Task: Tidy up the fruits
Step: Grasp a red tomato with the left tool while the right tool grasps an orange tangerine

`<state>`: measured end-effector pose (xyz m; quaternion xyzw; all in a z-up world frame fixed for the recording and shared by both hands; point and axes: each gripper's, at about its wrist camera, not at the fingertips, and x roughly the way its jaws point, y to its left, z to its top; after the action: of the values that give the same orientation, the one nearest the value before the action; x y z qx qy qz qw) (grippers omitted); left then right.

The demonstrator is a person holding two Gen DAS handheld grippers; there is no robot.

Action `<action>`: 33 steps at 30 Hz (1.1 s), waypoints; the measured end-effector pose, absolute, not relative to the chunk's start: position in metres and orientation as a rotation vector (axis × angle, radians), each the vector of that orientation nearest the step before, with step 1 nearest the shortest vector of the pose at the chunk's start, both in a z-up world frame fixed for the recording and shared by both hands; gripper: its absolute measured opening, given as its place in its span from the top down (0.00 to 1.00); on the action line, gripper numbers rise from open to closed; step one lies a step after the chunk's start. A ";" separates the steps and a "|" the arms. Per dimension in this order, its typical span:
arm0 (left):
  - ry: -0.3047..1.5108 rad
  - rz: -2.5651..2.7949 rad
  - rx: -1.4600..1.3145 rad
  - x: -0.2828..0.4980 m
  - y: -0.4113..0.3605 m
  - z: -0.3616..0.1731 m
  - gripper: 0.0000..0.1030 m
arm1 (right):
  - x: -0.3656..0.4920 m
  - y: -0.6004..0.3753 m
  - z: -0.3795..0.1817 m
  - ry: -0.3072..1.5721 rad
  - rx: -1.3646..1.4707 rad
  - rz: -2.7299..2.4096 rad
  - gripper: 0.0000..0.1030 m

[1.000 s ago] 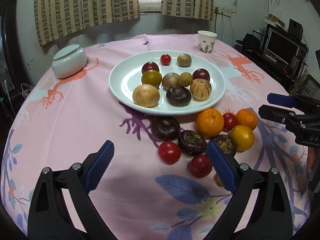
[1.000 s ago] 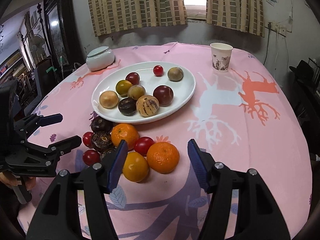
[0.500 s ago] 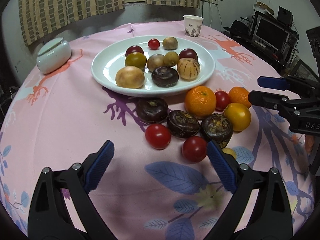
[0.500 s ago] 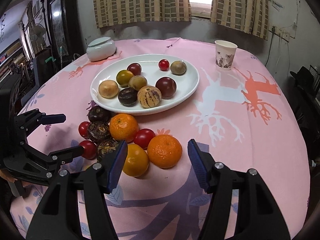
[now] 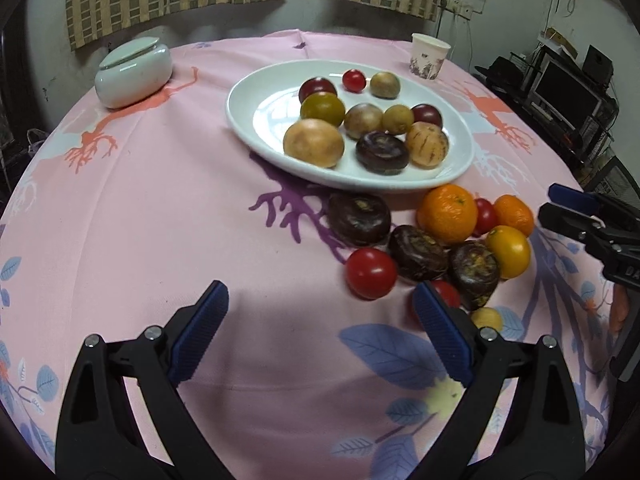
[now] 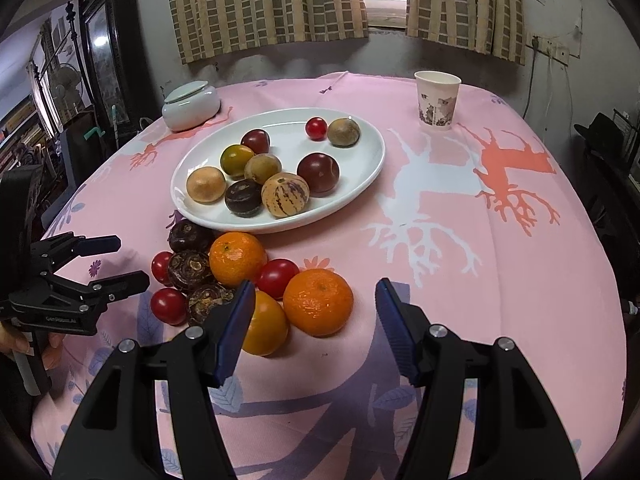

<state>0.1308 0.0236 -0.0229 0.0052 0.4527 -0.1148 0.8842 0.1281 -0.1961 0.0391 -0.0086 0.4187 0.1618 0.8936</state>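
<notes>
Red tomato (image 5: 445,294) half-hidden behind left gripper (image 5: 320,332) finger

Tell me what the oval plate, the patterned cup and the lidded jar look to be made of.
Oval plate: likely glazed white ceramic, judging by the glossy window glare on its bare surface.
Patterned cup: probably paper, with thin matte walls, a rolled rim and a printed picture.
Lidded jar: seemingly glazed pale ceramic, smooth with soft highlights; it could be porcelain, but I cannot be sure.
</notes>
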 end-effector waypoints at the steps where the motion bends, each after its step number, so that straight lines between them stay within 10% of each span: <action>1: 0.946 -0.237 0.024 0.131 0.022 -0.025 0.07 | 0.128 -0.196 0.039 0.868 -0.017 0.335 0.39; 12: 0.873 -0.265 0.066 0.131 0.008 -0.032 0.23 | 0.126 -0.191 0.037 0.878 -0.028 0.339 0.39; 15: 0.871 -0.340 0.038 0.131 0.004 -0.030 0.73 | 0.127 -0.189 0.035 0.886 -0.038 0.339 0.39; 33: 0.891 -0.325 0.036 0.131 0.003 -0.033 0.71 | 0.147 -0.208 0.011 0.956 0.147 0.303 0.39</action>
<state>0.1309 0.0027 -0.0329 0.0174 0.4291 -0.1567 0.8894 0.1475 -0.2080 0.0111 0.0706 0.4578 0.1452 0.8743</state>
